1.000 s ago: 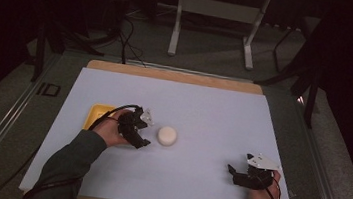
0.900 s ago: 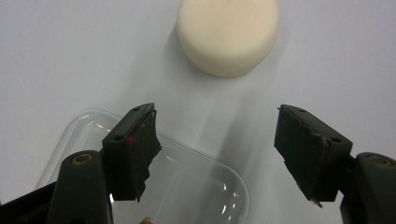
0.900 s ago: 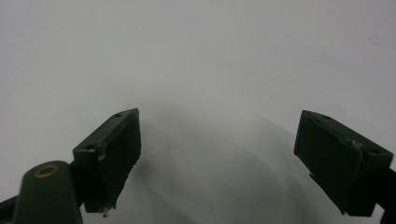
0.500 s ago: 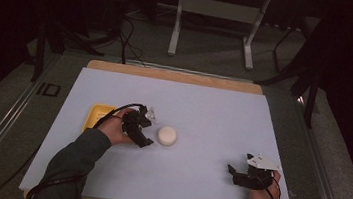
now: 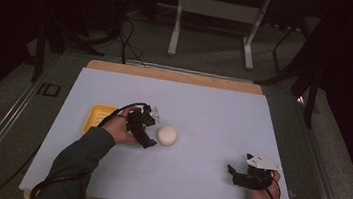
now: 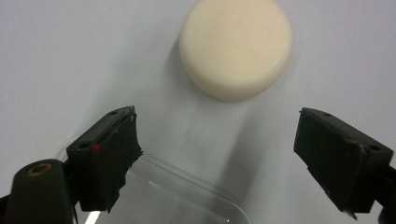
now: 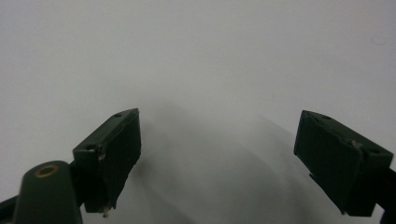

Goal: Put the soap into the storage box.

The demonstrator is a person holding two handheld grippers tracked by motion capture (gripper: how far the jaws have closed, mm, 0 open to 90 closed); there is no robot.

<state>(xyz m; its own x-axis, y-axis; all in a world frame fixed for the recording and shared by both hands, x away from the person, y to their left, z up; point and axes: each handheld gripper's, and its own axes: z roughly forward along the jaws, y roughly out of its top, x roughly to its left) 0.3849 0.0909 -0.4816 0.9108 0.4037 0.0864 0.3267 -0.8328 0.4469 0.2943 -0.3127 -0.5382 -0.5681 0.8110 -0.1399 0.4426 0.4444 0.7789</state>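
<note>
Left hand-held gripper, jaws just opening and empty, is needing squarer alignment over the cream round puck before closing.

Matt cream puck, smooth; clear glossy plastic lid; matt white sheet; wood table edge.

Cream round puck, flat on the pale counter, just beside a clear plastic lid.
</note>
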